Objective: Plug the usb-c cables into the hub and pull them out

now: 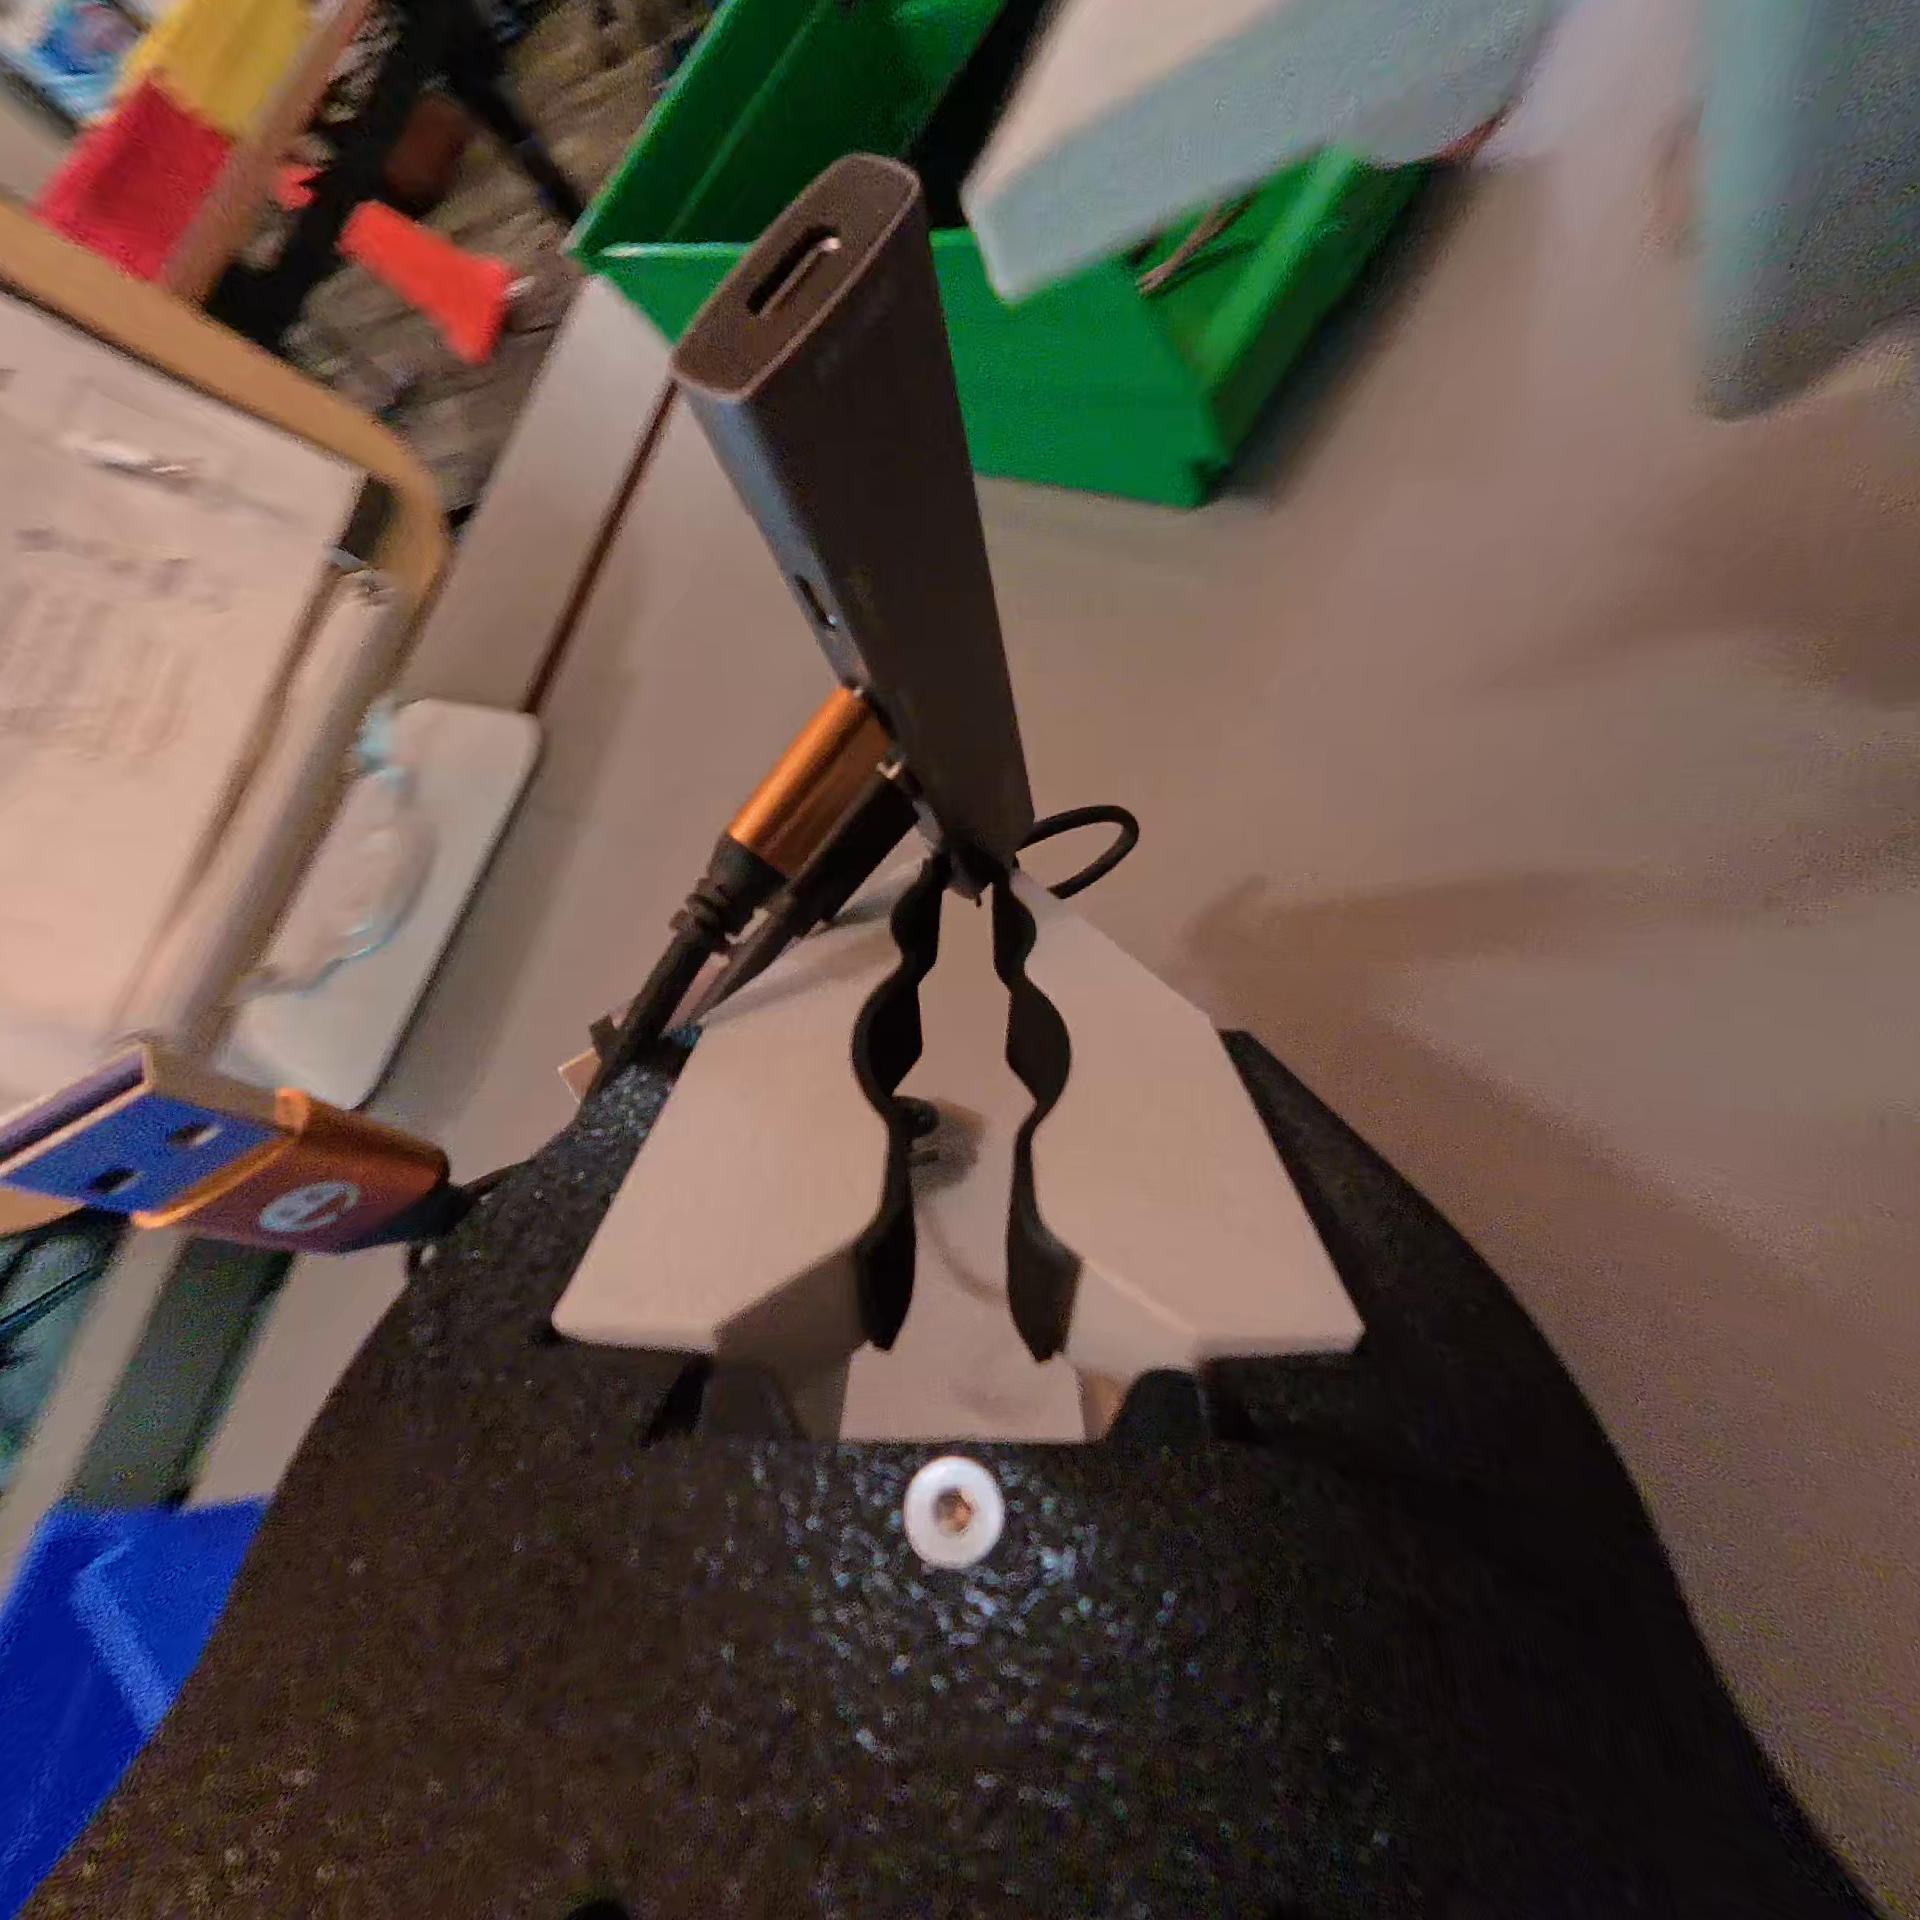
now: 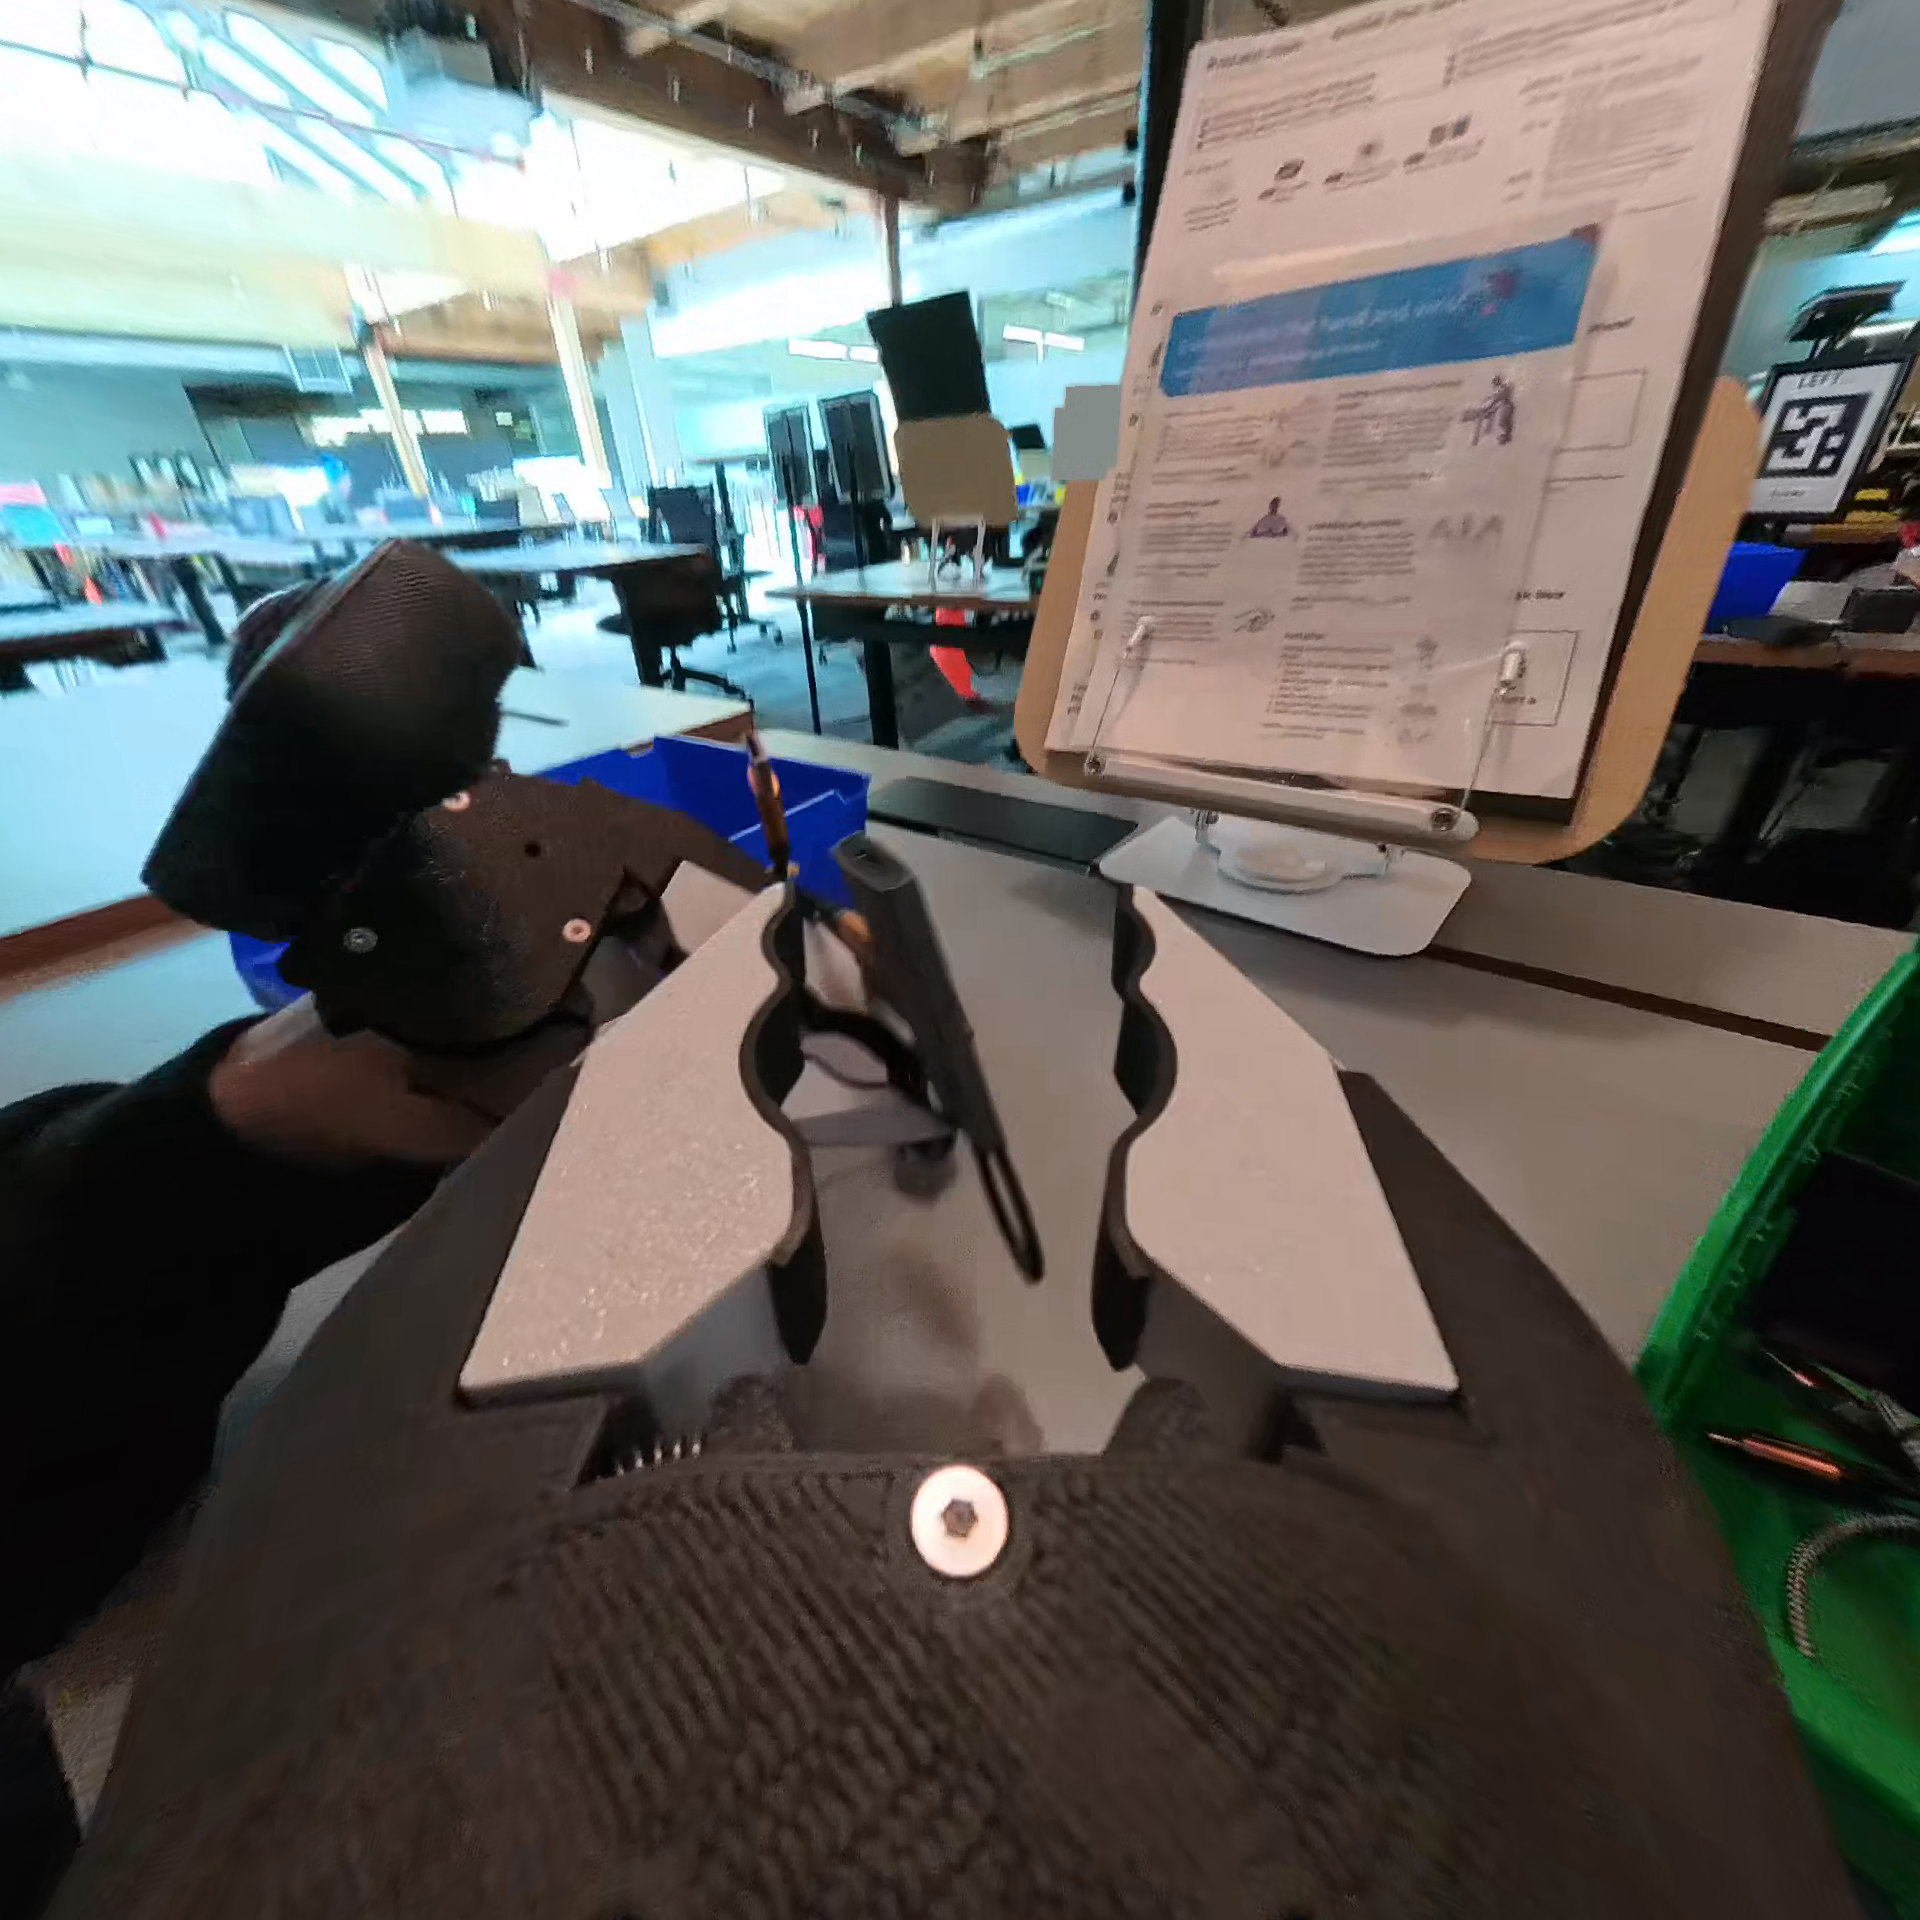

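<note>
My left gripper [image 1: 966, 883] is shut on the near end of the dark grey hub [image 1: 862, 499], which points up and away from it. The hub's far end shows an empty usb-c port [image 1: 792, 272]. An orange-collared plug [image 1: 805, 784] on a black cable sits in the hub's side, close to my fingertips. My right gripper [image 2: 951, 925] is open and empty. The hub [image 2: 925, 997] stands between its fingers without touching them. The left gripper [image 2: 416, 883] shows at the left of the right wrist view. The right gripper's fingers [image 1: 1247, 125] appear blurred beyond the hub in the left wrist view.
A loose orange plug with a blue insert [image 1: 208, 1164] hangs at the left. A green bin [image 1: 1091, 384] stands behind the hub and shows at the right of the right wrist view [image 2: 1818, 1247]. A paper stand [image 2: 1351, 468] and a blue bin [image 2: 727, 790] stand at the table's far side. Some 11 centimetres of space lies between my two pairs of fingers.
</note>
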Available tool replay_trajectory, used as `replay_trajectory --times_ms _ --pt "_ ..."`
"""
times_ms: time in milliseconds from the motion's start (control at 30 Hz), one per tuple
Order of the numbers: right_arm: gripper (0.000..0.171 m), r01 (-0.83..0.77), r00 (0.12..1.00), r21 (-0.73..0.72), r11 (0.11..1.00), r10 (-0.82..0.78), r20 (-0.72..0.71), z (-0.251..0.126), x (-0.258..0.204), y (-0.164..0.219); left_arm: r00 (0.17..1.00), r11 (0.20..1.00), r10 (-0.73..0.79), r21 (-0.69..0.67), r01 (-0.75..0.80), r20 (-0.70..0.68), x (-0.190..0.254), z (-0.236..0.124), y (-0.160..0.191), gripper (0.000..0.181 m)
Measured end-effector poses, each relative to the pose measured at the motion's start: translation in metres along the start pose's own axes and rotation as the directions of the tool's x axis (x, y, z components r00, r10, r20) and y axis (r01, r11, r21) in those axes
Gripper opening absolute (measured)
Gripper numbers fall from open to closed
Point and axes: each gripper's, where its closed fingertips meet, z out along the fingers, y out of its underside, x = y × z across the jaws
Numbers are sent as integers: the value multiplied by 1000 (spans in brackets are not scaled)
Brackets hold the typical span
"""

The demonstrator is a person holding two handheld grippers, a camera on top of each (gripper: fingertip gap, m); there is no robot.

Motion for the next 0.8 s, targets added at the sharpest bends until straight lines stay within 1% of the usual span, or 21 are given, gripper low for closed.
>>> replay_trajectory --times_ms 33,67,100,167,200,233,300,333,467,533,633,800 --pt "61 12 1000 -20 1000 -12 7 2 -6 2 998 1000 8 -16 -7 59 -7 0 1 8" --pt "59 21 1000 -34 999 -21 5 5 -10 3 995 1000 15 -19 -13 99 -12 1 1 8" --pt "54 30 999 -43 999 -31 -20 9 -10 4 988 999 38 -20 -35 152 -18 0 0 8" --pt "52 44 997 -36 998 -46 -67 15 -10 5 957 994 111 -29 -107 268 -30 -5 -5 7" --pt "48 47 996 -35 998 -50 -75 18 -11 6 941 991 136 -25 -135 311 -34 -8 -9 7" --pt "39 49 995 -36 998 -52 -84 21 -11 7 922 987 155 -14 -161 355 -37 -11 -14 7" --pt "25 46 993 7 999 -45 -106 22 -11 2 898 979 196 -21 -205 394 -37 -12 -19 8" --pt "23 48 991 40 998 -43 -126 21 -9 -3 885 976 207 -24 -216 416 -37 -12 -21 8" --pt "20 153 968 58 987 -138 -211 18 -1 -9 878 977 196 -9 -214 438 -34 -12 -27 8" --pt "20 129 969 67 989 -112 -220 19 2 -8 871 979 191 -19 -204 453 -36 -12 -25 7" --pt "23 124 955 92 988 -93 -283 18 9 -9 841 972 230 -66 -227 490 -41 -14 -22 7" --pt "22 -48 962 119 992 78 -263 18 16 -7 784 954 294 -123 -272 546 -46 -17 -22 6"
